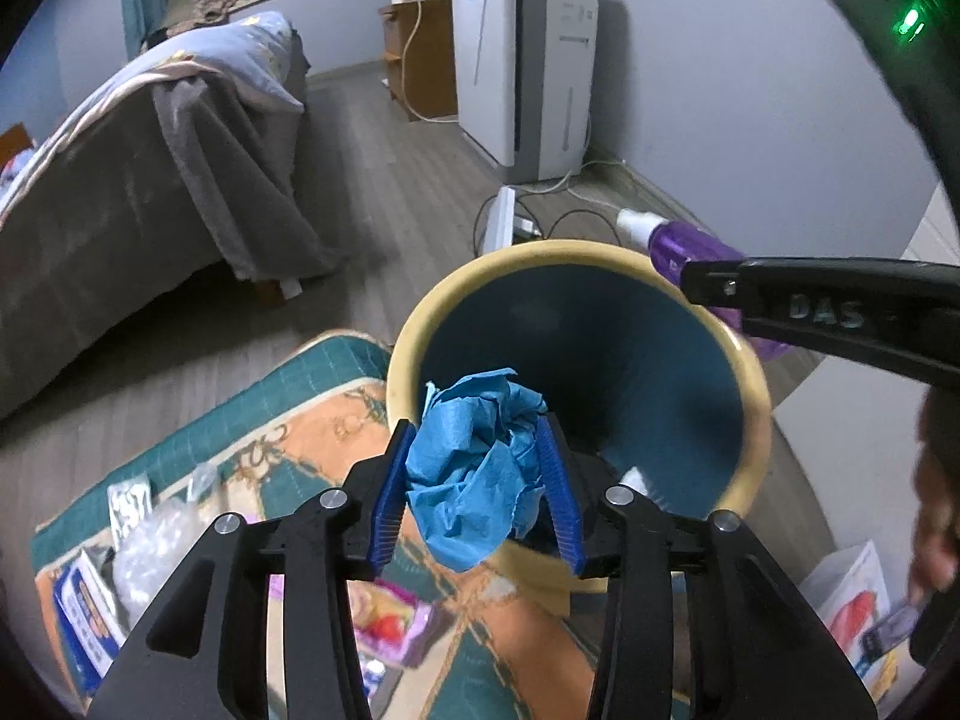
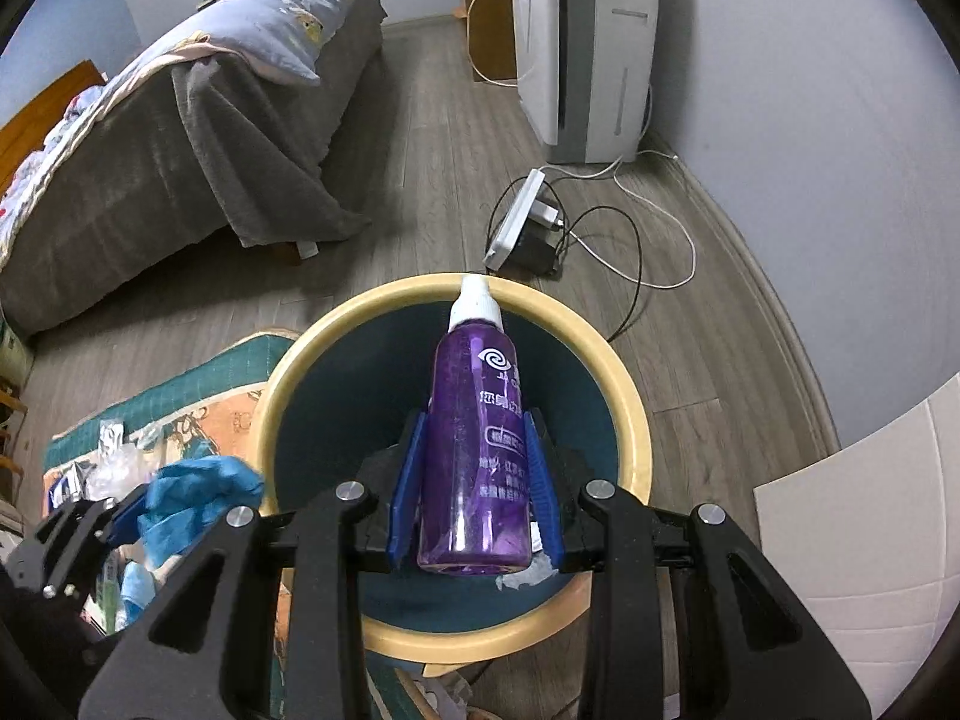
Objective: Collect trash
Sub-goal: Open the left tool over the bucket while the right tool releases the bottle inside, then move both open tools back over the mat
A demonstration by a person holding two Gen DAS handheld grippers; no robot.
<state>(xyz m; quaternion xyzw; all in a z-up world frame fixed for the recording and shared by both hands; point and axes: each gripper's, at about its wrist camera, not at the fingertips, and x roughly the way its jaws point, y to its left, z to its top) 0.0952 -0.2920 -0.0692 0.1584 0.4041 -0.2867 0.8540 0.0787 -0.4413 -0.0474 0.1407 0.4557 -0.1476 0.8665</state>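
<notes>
Two claws hung over the round cream-rimmed, teal-lined bin [image 2: 630,414]. The left gripper [image 1: 477,480] clenched a crumpled blue paper wad [image 1: 480,468] above the near rim; the right gripper [image 2: 477,480] grasped a purple white-capped plastic bottle [image 2: 477,450] over the opening.

left gripper [image 1: 477,474] clamps blue wad [image 1: 480,468]; over bin [image 1: 408,348] rim
</notes>
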